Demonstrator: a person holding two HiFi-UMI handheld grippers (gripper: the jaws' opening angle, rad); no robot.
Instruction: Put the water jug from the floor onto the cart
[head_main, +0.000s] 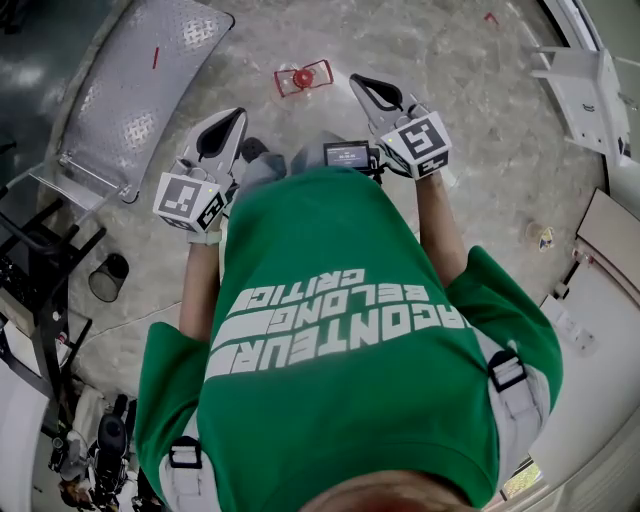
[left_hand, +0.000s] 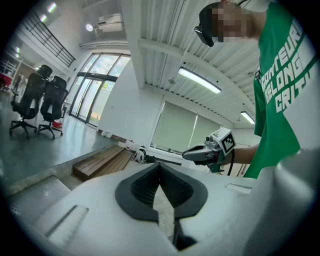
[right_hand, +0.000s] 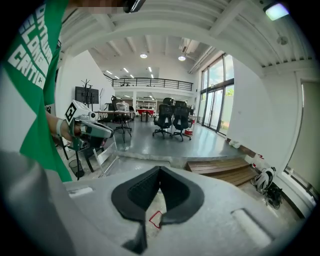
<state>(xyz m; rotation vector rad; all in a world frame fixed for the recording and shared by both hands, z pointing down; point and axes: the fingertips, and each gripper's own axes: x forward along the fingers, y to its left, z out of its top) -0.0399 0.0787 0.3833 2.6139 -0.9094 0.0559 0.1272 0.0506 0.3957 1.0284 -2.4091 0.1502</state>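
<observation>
No water jug shows plainly. A small red object lies inside a red square outline on the concrete floor just ahead of both grippers. A diamond-plate metal platform, perhaps the cart's deck, lies at the far left. My left gripper is held level with its jaws shut and nothing between them. My right gripper tilts down toward the red outline, jaws shut and empty. Each gripper shows in the other's view, the right gripper and the left gripper.
A black bin and a black rack stand at my left. A white metal frame sits at the far right. Office chairs and a low wooden step lie further off.
</observation>
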